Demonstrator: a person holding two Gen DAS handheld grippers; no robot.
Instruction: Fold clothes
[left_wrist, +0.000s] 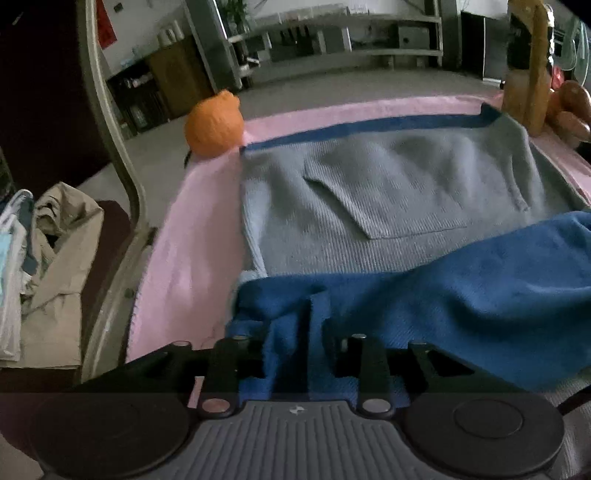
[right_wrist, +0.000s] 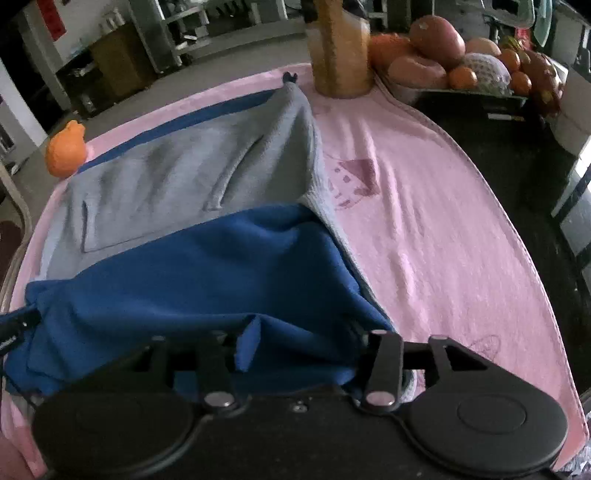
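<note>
Garment (right_wrist: 177, 177): one, grey with a blue part folded over it, lying on the pink cloth.
Pink cloth (right_wrist: 424, 221): one, spread under the garment.
Front pocket (left_wrist: 388, 199): one, on the garment's grey body.
Orange pumpkin-shaped object (left_wrist: 214, 125): one, at the far left corner of the pink cloth.
Amber bottle (right_wrist: 340, 48): one, at the far edge of the pink cloth.
Fruit pile (right_wrist: 469, 62): one heap of several pieces, beyond the pink cloth's far right corner; exact number unclear.
Heap of clothes (left_wrist: 48, 266): one, left of the pink cloth.
Grippers: two, left gripper (left_wrist: 295, 332) and right gripper (right_wrist: 295, 332).
</note>
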